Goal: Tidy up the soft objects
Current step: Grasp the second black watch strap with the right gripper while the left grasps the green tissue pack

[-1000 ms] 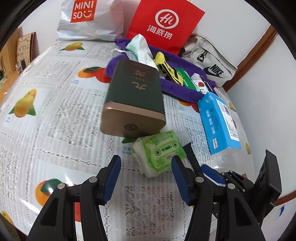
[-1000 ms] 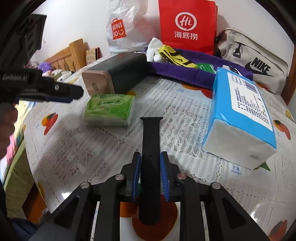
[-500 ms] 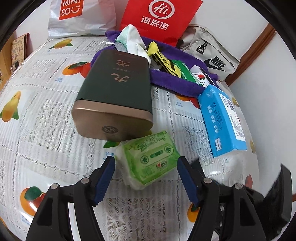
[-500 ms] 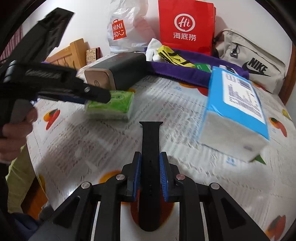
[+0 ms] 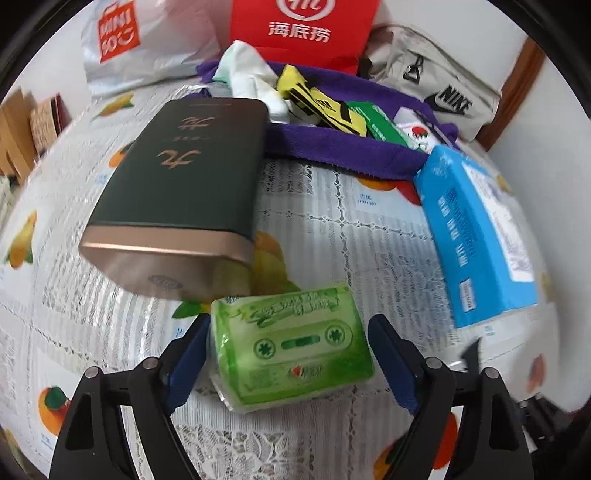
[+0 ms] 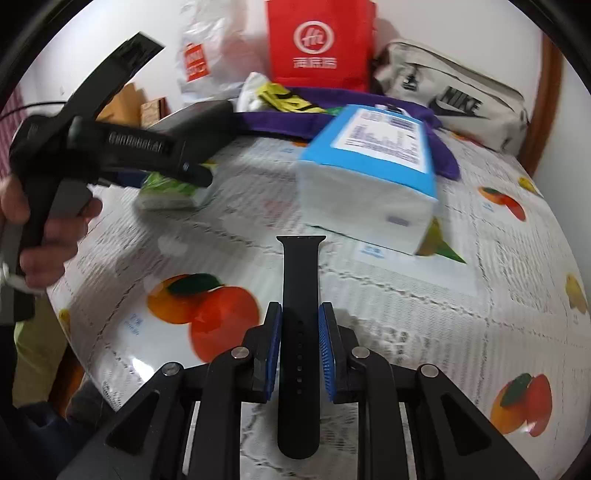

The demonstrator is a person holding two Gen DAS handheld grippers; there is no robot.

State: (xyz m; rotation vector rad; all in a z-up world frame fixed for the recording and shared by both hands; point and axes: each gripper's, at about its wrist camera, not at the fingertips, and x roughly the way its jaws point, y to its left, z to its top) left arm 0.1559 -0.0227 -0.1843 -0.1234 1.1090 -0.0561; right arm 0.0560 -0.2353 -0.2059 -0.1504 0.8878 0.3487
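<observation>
A green tissue pack lies on the fruit-print tablecloth. My left gripper is open, its fingers on either side of the pack, apart from it. The pack also shows in the right wrist view, partly hidden by the left gripper. My right gripper is shut on a black watch strap and holds it above the table. A blue tissue pack lies at the right; it shows in the right wrist view just beyond the strap.
A dark green tin lies just behind the green pack. A purple cloth basket with several items sits further back. Behind it stand a red bag, a white Miniso bag and a grey Nike bag.
My left gripper moved forward until its open fingers flank the green tissue pack. My right gripper, still shut on the strap, swung right toward the blue tissue pack.
</observation>
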